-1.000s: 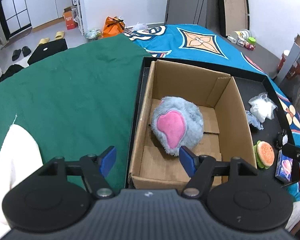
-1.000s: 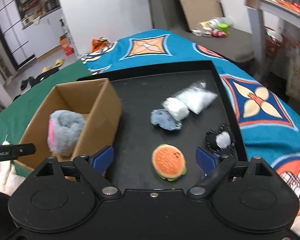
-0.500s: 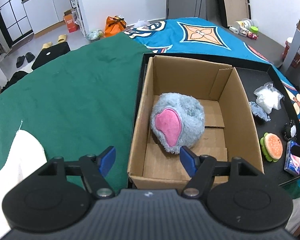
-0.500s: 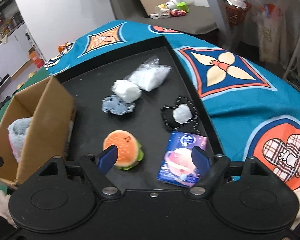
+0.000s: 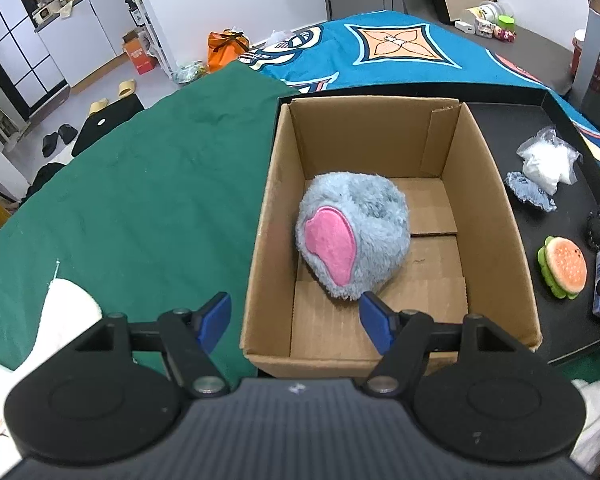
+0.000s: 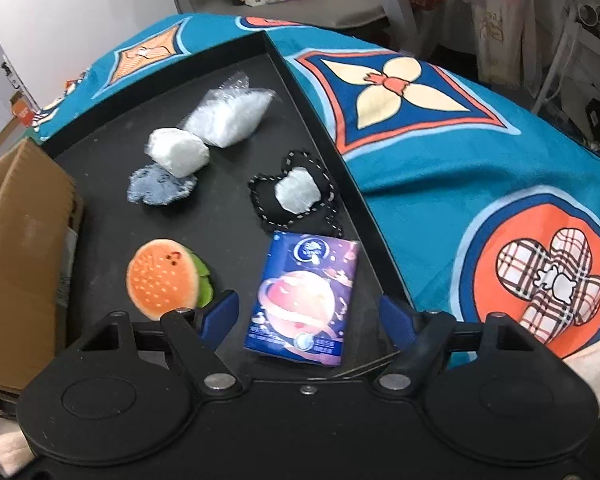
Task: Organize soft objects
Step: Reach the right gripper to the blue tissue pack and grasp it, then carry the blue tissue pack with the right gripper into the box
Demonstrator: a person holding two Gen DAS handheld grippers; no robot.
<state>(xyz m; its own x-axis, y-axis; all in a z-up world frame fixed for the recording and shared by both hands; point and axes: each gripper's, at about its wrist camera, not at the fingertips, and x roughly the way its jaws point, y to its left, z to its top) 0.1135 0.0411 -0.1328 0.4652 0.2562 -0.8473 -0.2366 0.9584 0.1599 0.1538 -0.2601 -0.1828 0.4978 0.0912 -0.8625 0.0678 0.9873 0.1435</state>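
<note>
A grey plush with a pink patch (image 5: 352,240) lies inside the cardboard box (image 5: 496,184). My left gripper (image 5: 296,316) hangs open above the box's near left corner, holding nothing. On the black tray (image 6: 312,80) a blue tissue pack with a planet print (image 6: 304,296) lies between the fingers of my right gripper (image 6: 308,314). Its jaws are closing and a gap shows on both sides of the pack. A burger plush (image 6: 164,276) sits just left of the pack, a black stitched pouch (image 6: 296,196) just beyond it.
Farther back on the tray lie a denim scrap (image 6: 160,186), a white wad (image 6: 178,150) and a clear plastic bag (image 6: 228,116). The box (image 6: 24,240) stands at the tray's left end. Green cloth (image 5: 140,200) lies left of it, patterned blue cloth (image 6: 460,140) to the right.
My right gripper swung right and sank, from over the burger plush to over the tissue pack, and its jaws narrowed. The left gripper drifted slightly, still open over the box.
</note>
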